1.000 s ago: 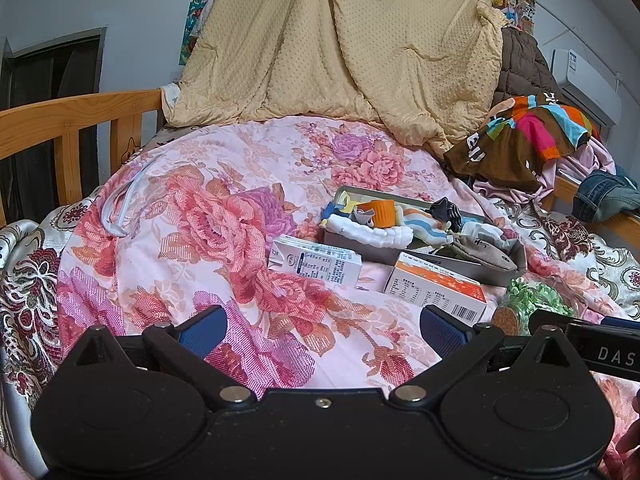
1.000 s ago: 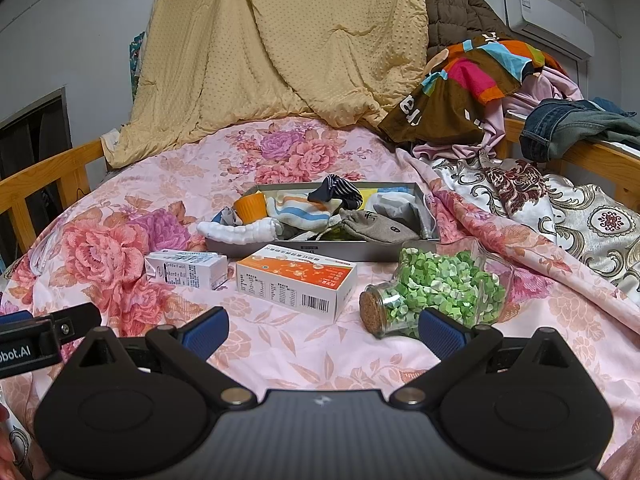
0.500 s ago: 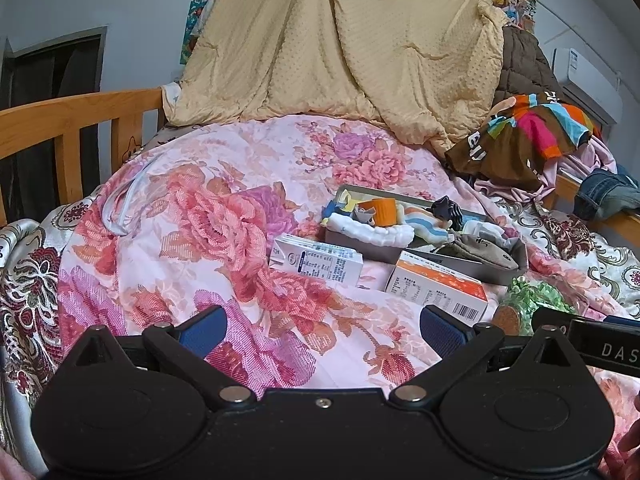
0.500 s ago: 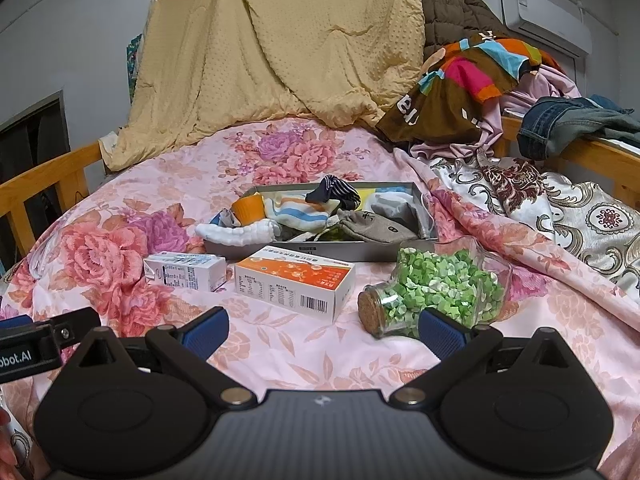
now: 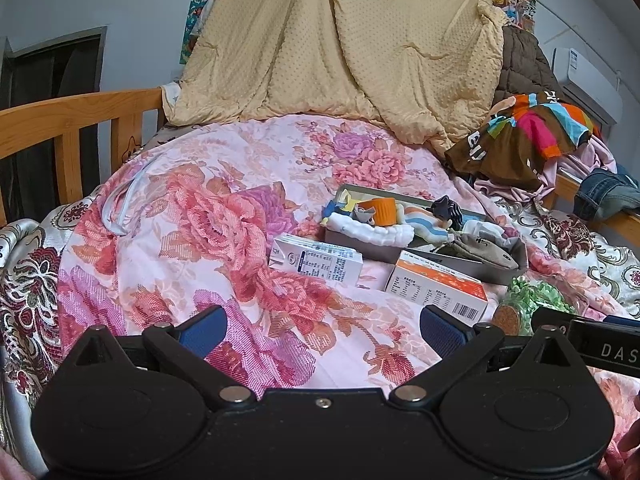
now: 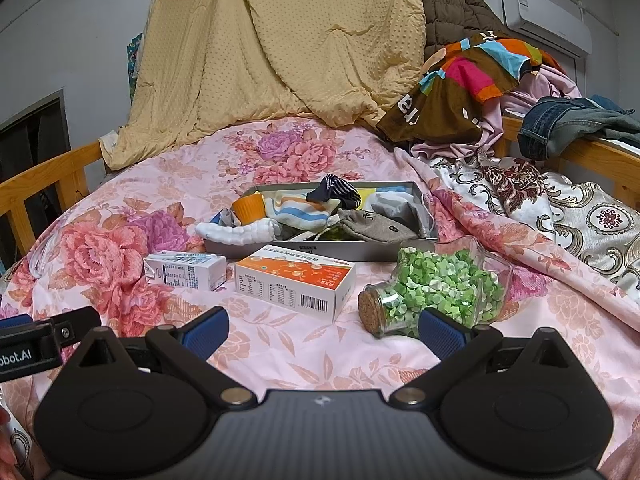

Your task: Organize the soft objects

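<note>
Jaws wide apart, empty — left gripper (image 5: 322,326) and right gripper (image 6: 323,326) above floral bedspread (image 6: 320,344).

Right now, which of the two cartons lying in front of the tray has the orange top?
The larger carton, lying between the small milk carton and the corked jar of green bits. The milk carton is white with blue print, no orange.

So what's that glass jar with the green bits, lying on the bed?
The glass jar is clear, lies on its side on the pink floral bedspread, and is closed with a cork stopper pointing toward the camera. It is packed with small green and pale folded pieces. It lies right of the orange-and-white box, in front of the grey tray; no hand-held gripper touches it.
</note>
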Motion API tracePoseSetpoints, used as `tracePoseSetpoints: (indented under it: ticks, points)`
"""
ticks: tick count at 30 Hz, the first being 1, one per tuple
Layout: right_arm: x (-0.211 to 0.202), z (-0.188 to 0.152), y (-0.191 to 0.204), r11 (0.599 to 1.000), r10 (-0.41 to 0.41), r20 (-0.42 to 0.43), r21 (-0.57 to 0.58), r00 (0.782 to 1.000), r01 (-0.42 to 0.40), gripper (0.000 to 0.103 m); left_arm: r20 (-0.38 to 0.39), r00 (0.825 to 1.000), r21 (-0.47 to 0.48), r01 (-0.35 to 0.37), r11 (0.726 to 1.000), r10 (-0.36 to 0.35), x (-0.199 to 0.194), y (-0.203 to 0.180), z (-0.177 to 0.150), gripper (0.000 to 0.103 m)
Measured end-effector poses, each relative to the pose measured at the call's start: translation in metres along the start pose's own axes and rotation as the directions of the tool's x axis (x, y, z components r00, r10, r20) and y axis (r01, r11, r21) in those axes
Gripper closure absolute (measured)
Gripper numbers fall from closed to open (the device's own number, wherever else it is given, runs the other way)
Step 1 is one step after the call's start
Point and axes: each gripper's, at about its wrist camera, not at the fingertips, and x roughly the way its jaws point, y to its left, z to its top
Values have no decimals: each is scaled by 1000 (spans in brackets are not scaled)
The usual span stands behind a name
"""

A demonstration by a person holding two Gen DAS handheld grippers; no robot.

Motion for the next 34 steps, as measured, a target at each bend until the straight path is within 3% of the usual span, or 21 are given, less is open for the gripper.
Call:
tracePoseSetpoints:
  ticks: [19,34]
  points:
    - [-1,0,0,1000,0,-1,0,1000,0,0,13,1000,-23,27,999,-27,-5,0,1,1]
    - [-1,0,-1,1000,0,-3,-1,1000,0,0,-29,1000,-87,-2,996,-1,-1,4,3,1]
